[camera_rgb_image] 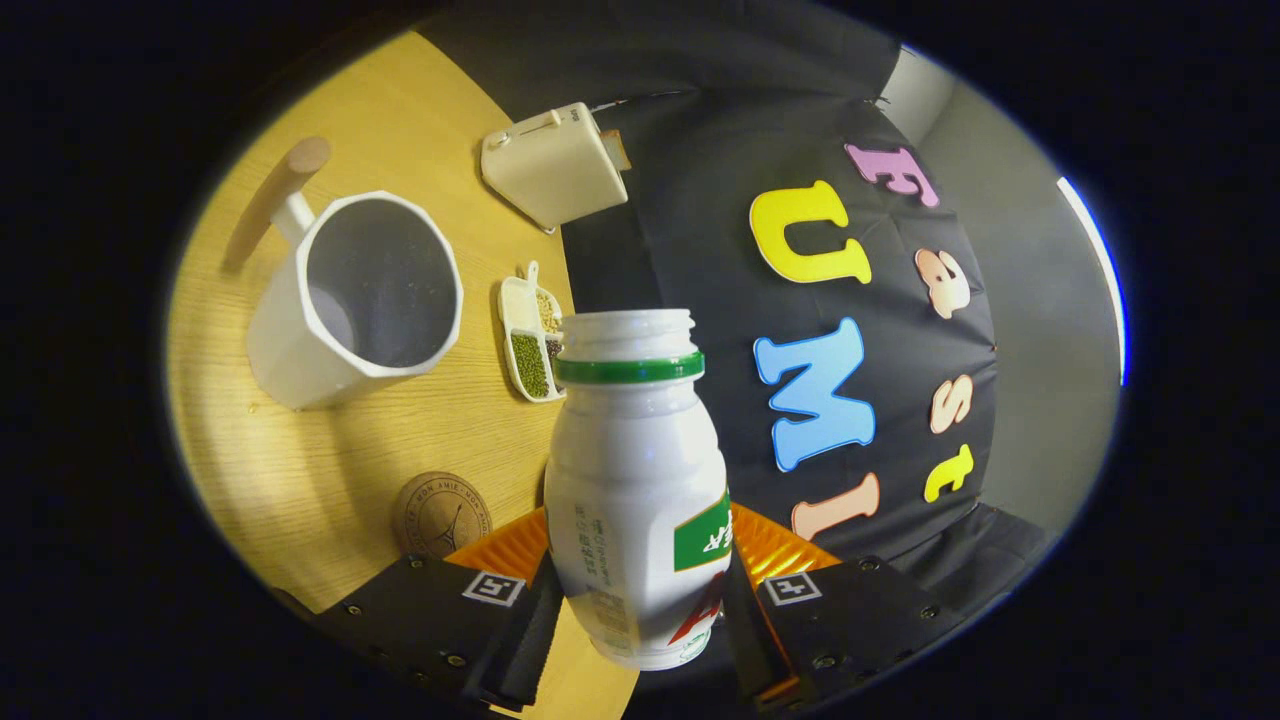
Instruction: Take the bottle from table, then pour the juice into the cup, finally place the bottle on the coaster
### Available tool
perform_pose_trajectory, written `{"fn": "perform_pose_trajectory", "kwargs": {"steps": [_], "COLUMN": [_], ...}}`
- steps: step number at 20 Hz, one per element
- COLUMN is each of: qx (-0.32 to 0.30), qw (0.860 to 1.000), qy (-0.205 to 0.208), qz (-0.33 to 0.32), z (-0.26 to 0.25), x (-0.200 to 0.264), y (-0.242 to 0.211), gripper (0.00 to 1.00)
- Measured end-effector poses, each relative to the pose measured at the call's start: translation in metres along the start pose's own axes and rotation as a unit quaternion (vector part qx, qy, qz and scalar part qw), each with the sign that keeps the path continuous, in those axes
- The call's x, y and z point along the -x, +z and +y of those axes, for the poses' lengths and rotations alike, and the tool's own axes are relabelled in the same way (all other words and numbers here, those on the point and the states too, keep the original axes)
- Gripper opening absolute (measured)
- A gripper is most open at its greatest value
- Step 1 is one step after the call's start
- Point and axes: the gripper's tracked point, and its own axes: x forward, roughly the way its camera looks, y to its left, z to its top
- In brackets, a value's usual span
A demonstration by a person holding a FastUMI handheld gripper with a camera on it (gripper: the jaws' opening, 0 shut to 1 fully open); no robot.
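Item 1, gripper [640,590]: nearest the camera, its fingers [520,545] pinching the lower body of the bottle from both sides, one pad at the bottle's 9 o'clock, the other at its 3 o'clock.

Item 2, bottle [635,480]: between the fingers, lifted clear of the bench, neck pointing away from the camera. White glossy plastic, waisted body, green band below a threaded white neck, no cap on. A green-and-red label wraps the lower part. The liquid level cannot be told through the opaque wall.

Item 3, coaster [441,514]: round, brown, embossed, lying flat on the bench just beyond the fingers at the bottle's 9 o'clock. Bare, nothing on it.

Item 4, small divided dish [530,342]: white, holding green and pale grains, at 11 o'clock from the bottle neck, between bottle and cup.

Item 5, cup [355,295]: white, faceted, wide mouth, wooden handle on its far side; at 10 o'clock, well apart from the bottle. It looks empty, so the pour appears not yet done.

Item 6, cream-coloured box [553,163]: farthest, at 12 o'clock on the bench [300,470] edge.

Risks, judged: the bottle is open, so a tilt before the neck is over the cup would spill juice on the bench or into the dish. The glossy wall may slip in the pinch when tipped.
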Motion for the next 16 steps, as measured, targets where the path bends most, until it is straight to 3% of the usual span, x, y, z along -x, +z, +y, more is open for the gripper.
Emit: {"fn": "perform_pose_trajectory", "kwargs": {"steps": [9,16], "qx": [-0.123,-0.211], "qw": [0.992,0.976], "qy": [0.028,0.046], "qz": [0.007,0.000], "z": [-0.001,0.005], "x": [-0.001,-0.004], "y": [-0.013,-0.014], "gripper": [0.72,0.72]}}
